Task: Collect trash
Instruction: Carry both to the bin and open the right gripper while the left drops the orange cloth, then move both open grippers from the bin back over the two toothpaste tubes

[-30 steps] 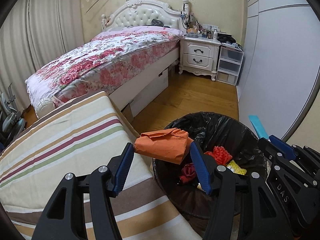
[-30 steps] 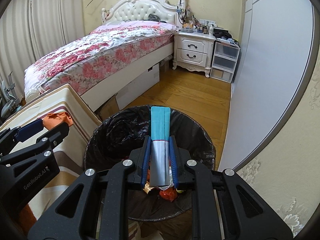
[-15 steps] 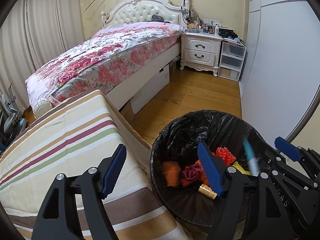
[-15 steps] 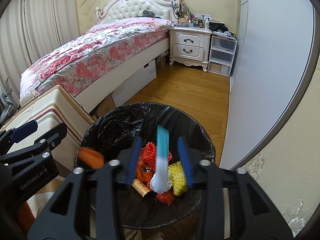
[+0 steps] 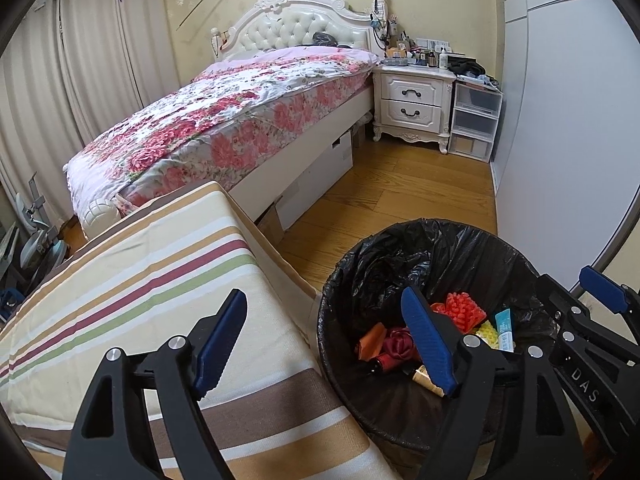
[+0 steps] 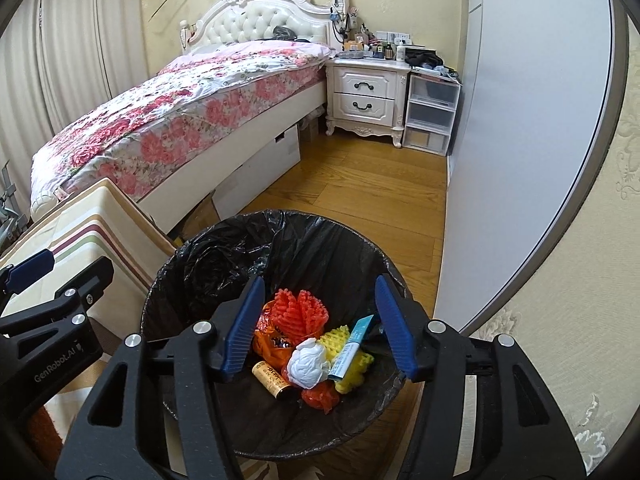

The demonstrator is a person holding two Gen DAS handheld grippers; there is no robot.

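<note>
A round bin lined with a black bag [image 6: 224, 252] [image 5: 400, 248] stands on the wooden floor. Inside lie an orange bag [image 5: 372, 340], red foam netting [image 6: 296, 312], yellow foam netting [image 6: 354, 364], a white crumpled wad [image 6: 306, 364], a small brown bottle [image 6: 272, 378] and a teal and white tube [image 6: 350, 350] [image 5: 505, 328]. My right gripper [image 6: 320, 328] hangs over the bin, its jaws opening with nothing between them. My left gripper [image 5: 326, 340] straddles the bin's left rim and the striped cloth, jaws opening and empty.
A striped cloth surface [image 5: 120, 280] lies left of the bin. Behind it is a floral bed [image 5: 240, 120], with a white nightstand [image 5: 412, 100] and plastic drawers [image 5: 476, 120] at the far wall. A grey wardrobe door [image 6: 520, 140] runs along the right.
The left gripper let go of the orange bag and the right gripper let go of the teal tube. Both now lie in the bin, and both sets of jaws have spread wider.
</note>
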